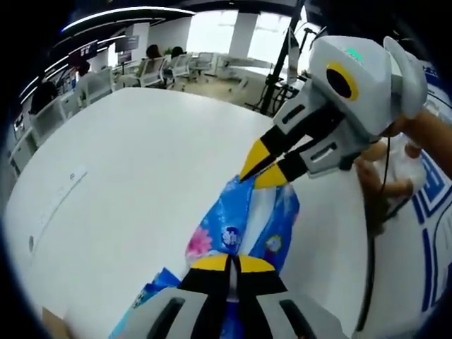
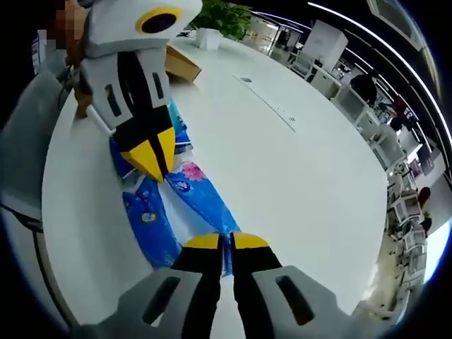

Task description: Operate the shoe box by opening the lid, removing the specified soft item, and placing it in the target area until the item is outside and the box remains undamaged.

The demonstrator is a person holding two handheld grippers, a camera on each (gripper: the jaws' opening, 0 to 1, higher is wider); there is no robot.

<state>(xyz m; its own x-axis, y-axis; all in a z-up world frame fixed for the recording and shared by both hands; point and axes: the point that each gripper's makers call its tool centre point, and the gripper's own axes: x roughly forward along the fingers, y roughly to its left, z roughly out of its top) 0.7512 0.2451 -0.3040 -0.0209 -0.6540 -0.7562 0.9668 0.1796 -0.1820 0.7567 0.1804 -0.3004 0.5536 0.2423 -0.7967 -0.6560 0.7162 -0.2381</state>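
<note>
White round table (image 1: 127, 183), open office behind. Blue printed soft item (image 1: 258, 219) stretched over the tabletop between both grippers. Left gripper (image 1: 233, 263) jaws pinched tight on one end, right gripper (image 2: 226, 241) clamped on the other. Cardboard box (image 2: 182, 65) sits near the table edge.

Left tool (image 1: 234, 264) and right tool (image 2: 226, 241), yellow-tipped jaws closed, each pinching an opposite end of the blue printed cloth (image 1: 251, 219).
</note>
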